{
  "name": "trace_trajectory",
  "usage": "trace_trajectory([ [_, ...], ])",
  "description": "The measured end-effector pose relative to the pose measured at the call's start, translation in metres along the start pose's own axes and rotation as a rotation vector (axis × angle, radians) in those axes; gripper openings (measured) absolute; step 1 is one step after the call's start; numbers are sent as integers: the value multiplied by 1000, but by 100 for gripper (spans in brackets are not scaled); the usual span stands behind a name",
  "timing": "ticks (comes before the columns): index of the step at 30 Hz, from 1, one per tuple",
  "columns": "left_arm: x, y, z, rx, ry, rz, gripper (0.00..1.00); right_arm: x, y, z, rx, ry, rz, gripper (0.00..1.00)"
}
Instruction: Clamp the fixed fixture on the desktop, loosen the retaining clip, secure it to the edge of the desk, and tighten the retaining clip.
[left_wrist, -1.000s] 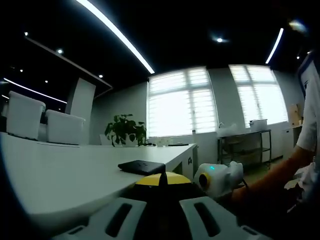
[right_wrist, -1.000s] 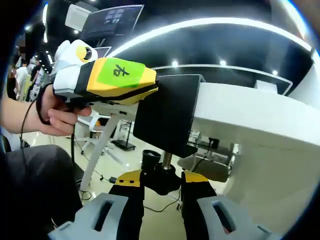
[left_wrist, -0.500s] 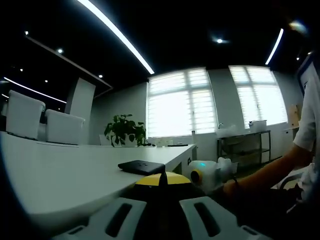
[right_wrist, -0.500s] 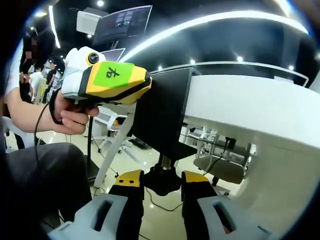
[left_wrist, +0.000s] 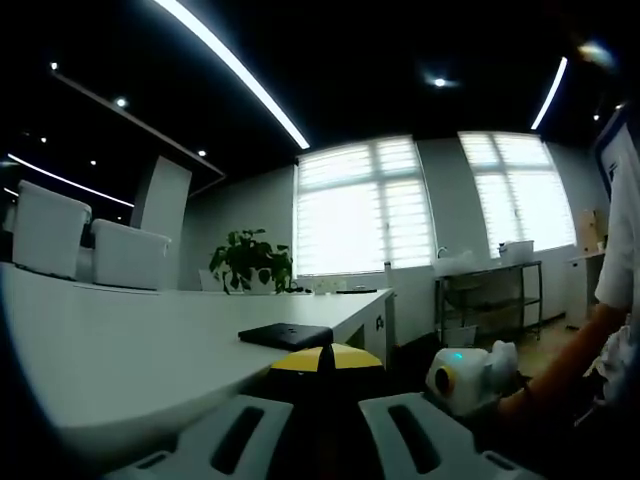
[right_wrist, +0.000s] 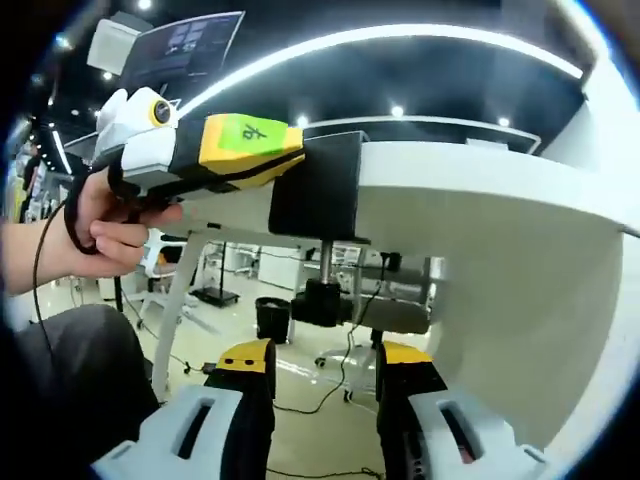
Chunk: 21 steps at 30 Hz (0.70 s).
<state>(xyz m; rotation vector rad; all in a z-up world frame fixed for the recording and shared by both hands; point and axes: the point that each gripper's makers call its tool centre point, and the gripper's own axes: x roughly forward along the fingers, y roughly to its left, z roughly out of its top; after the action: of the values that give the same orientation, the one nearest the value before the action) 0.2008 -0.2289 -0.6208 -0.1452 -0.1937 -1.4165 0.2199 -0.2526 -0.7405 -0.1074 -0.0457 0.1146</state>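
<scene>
Tongs: our left gripper, upper left of the right gripper view, grips the black fixture against the desk edge, while our right gripper waits wide below its screw knob

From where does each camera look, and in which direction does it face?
Left gripper view: rides low at the desk edge, facing across the desktop toward the windows; own claw below, right gripper lower right.
Right gripper view: sits below the desk edge, facing the black fixture and its screw knob; own claw open, left gripper and hand holding the fixture.
Both views share the white desk.
</scene>
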Motion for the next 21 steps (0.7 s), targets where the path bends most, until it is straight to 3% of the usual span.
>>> trace_trajectory([
  [7, 0, 0, 0, 2, 0, 5, 3, -20, 20, -6, -15, 36, -91, 41],
  [12, 0, 0, 0, -2, -2, 4, 3, -31, 11, 6, 51, -9, -209, 40],
  [15, 1, 0, 0, 1, 2, 6, 3, -32, 10, 3, -27, 20, -233, 40],
  [21, 1, -1, 0, 5, 4, 10, 3, -28, -2, 6, -21, 16, -275, 41],
])
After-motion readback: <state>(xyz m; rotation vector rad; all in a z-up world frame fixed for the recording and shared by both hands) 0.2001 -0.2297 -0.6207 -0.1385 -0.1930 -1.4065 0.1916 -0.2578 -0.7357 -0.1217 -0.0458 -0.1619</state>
